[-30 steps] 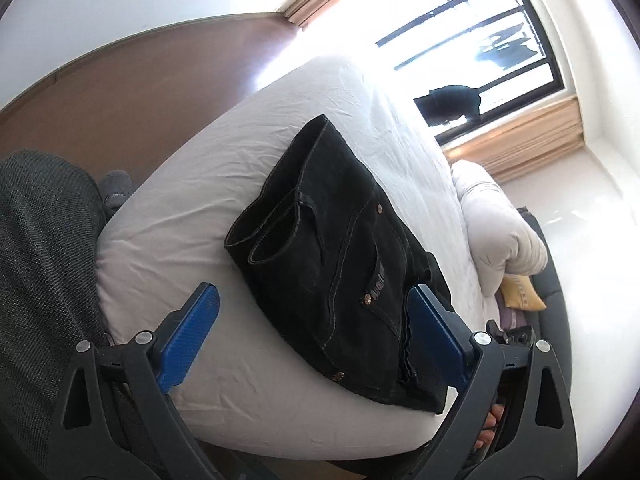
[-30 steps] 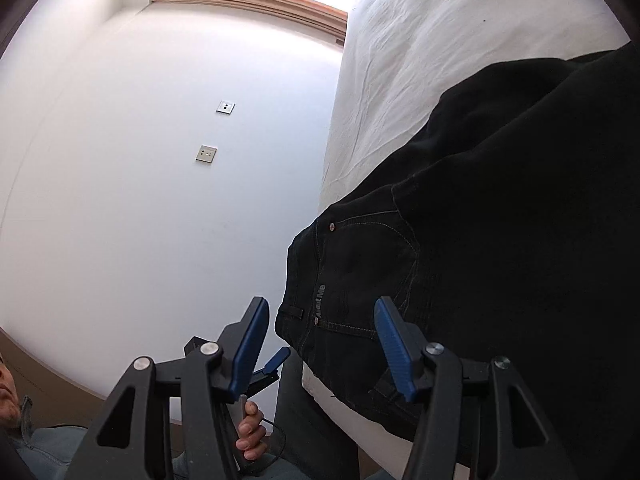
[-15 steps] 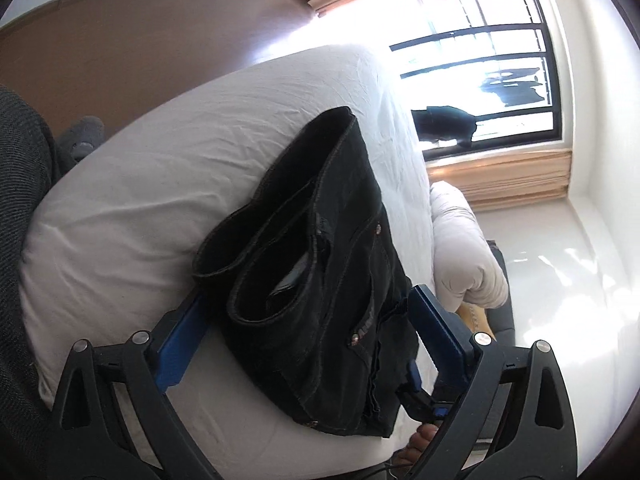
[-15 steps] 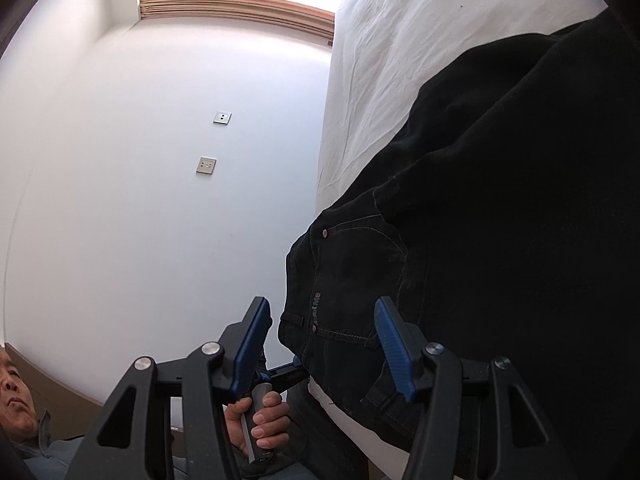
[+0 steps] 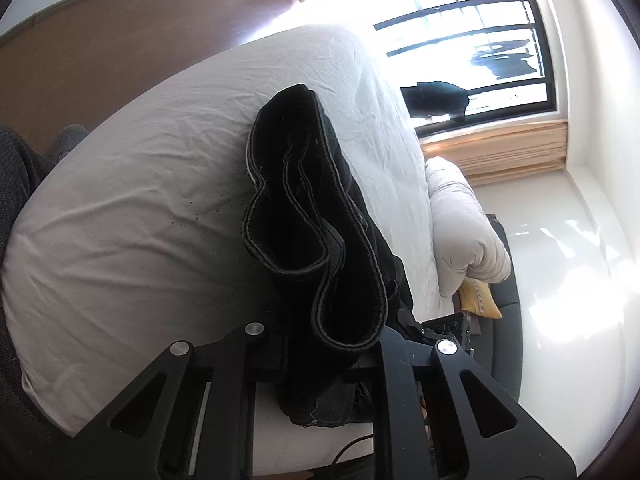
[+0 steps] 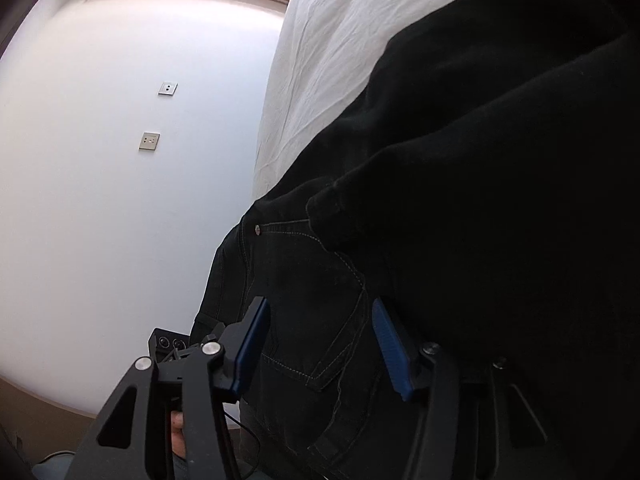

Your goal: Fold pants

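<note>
Folded black denim pants (image 5: 316,216) lie on a white bed (image 5: 140,208). In the left wrist view the stacked leg hems fill the gap between my left gripper's fingers (image 5: 324,344); the blue pads are hidden by the cloth, so its grip cannot be judged. In the right wrist view the pants (image 6: 460,200) fill the right side, with a back pocket near the tips. My right gripper (image 6: 320,344) is open, its blue pads either side of the pocket area at the waistband end.
A rolled white duvet (image 5: 464,224) and a yellow cushion (image 5: 480,300) lie beyond the bed, below a barred window (image 5: 472,48). A wooden headboard or wall panel (image 5: 100,60) is at upper left. A white wall with two sockets (image 6: 150,141) stands beside the bed.
My left gripper has moved in onto the folded leg hems, which now cover its pads. My right gripper has moved closer to the waistband, jaws still apart.
</note>
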Demonstrator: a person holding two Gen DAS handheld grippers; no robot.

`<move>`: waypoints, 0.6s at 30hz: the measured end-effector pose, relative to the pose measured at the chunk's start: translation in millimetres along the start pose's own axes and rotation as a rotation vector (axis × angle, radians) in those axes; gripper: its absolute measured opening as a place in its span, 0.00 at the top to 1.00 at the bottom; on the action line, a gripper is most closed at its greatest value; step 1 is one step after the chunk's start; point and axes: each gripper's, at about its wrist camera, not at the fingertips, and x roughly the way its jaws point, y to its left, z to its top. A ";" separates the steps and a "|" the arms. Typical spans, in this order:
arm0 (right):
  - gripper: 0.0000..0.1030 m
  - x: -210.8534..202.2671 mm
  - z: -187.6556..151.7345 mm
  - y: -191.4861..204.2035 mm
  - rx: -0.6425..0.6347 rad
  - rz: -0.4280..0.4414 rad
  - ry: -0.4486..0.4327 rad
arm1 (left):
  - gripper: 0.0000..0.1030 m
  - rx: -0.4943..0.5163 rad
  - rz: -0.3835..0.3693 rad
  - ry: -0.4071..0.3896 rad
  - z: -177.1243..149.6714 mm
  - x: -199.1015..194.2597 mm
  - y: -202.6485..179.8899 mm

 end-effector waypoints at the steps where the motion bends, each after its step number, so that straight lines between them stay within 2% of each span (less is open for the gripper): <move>1: 0.45 -0.7 -0.8 0.2 -0.002 -0.001 -0.001 | 0.88 0.011 0.002 -0.002 0.0 -1.7 -4.5; 4: 0.44 -8.2 -3.1 5.6 0.002 -0.021 -0.015 | 0.88 0.052 0.005 -0.012 -1.2 -0.4 -29.9; 6: 0.38 -17.9 -3.5 10.3 0.000 -0.010 -0.039 | 0.88 0.109 0.001 -0.015 -3.0 -3.1 -55.8; 10: 0.37 -50.9 -4.3 20.3 -0.031 0.016 -0.068 | 0.88 0.342 -0.016 -0.007 -17.9 11.3 -134.8; 14: 0.35 -100.8 -4.0 26.4 -0.059 0.050 -0.132 | 0.88 0.627 -0.021 0.063 -65.6 53.9 -210.4; 18: 0.27 -148.9 -4.7 32.6 -0.105 0.066 -0.177 | 0.88 0.780 0.006 0.203 -121.9 114.9 -231.2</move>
